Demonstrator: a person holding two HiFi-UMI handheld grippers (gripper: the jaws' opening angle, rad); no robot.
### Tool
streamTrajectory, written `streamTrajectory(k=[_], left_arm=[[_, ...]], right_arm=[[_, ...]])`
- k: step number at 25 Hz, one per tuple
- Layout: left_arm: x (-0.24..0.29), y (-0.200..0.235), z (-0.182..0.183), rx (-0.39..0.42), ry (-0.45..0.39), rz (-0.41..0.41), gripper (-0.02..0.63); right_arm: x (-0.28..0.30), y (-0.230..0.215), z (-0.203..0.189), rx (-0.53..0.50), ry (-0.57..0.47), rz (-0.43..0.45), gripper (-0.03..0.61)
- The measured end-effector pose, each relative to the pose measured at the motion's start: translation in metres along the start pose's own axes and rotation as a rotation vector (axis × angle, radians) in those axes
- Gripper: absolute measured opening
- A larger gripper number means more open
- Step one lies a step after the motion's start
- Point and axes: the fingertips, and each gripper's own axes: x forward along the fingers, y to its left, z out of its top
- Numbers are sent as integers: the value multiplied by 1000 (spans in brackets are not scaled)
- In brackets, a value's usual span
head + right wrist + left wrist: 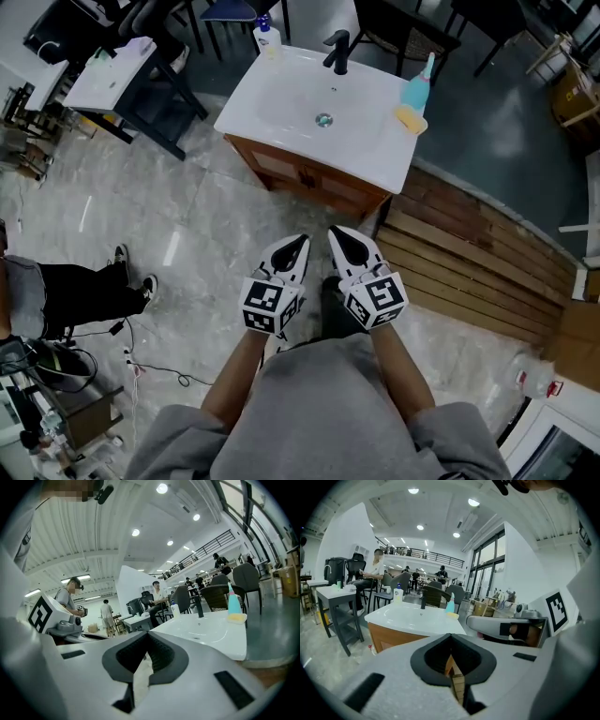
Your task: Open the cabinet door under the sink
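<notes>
Both tools are held close in front of the person's body, side by side, and they point toward the sink. The left tool (pixel 298 242) has its jaws pressed together at the tips, and its own view shows nothing between them – only the open hollow behind the tips. The right tool (pixel 336 232) is the same: its jaws meet at the front and grip nothing. The two tools are just beside each other but do not touch.

The cabinet (pixel 309 180) stands under the white sink (pixel 281 112), well apart from both tools, with a strip of grey marble floor (pixel 187 225) between. The cabinet door (pixel 279 167) lies flush with the wooden front, so it looks closed – as far as the steep view from the head allows to see.

On the sink, a black faucet (pixel 337 52) stands at the far edge. A white bottle (pixel 266 37) stands at the far left corner. At the right edge there is a blue bottle (pixel 417 89), and a yellow sponge (pixel 410 118) lies just beside it. To the right of the cabinet the floor changes to wooden planks (pixel 469 262). At the left edge of the head view, the legs of a seated person (pixel 84 295) are visible.
</notes>
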Motion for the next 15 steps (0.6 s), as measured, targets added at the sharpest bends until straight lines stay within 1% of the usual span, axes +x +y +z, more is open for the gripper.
streamTrajectory(k=[9, 15], left_arm=[[70, 46, -9, -62, 67, 45, 8], [102, 70, -24, -88, 111, 77, 9]], right_arm=[[54, -62, -16, 76, 67, 10, 8], [79, -86, -37, 117, 113, 33, 8]])
